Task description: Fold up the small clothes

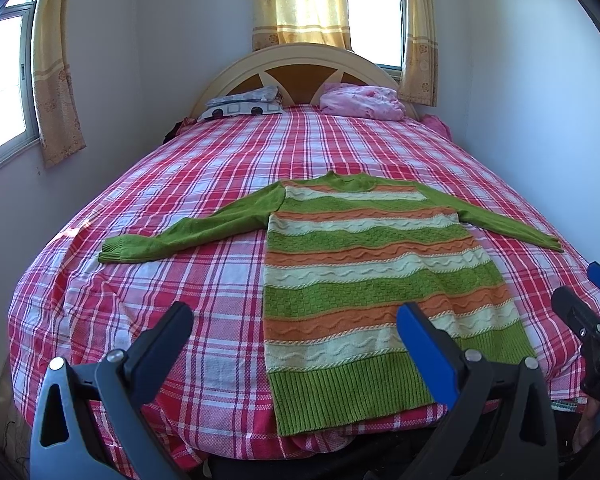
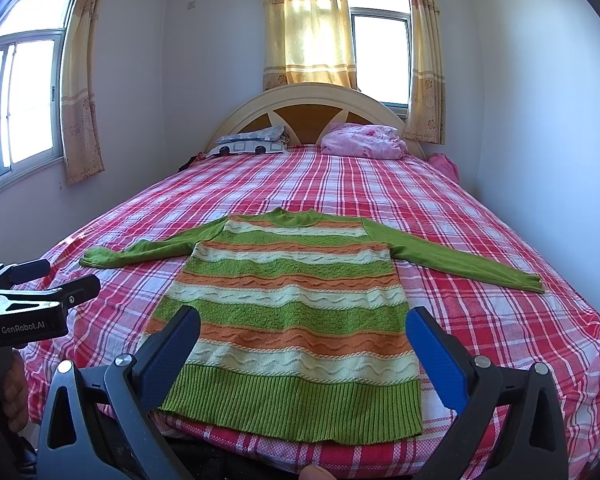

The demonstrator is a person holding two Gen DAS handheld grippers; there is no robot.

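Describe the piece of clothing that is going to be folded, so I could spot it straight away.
Find the big bed with the red and white checked sheet under the curtained windows. Near its foot end a knitted sweater lies flat, both sleeves spread sideways. It is the only garment laid out: green sleeves and hem, its body banded green, orange and cream, unlike the pink bedding by the headboard.

A home bedroom: plaid-sheeted bed (image 2: 380, 200), arched headboard (image 2: 312, 104), pillows (image 2: 364, 140), curtained windows (image 2: 380, 56).

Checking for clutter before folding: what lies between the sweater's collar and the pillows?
Only bare plaid sheet lies between the sweater collar and the pillows, in both wrist views.
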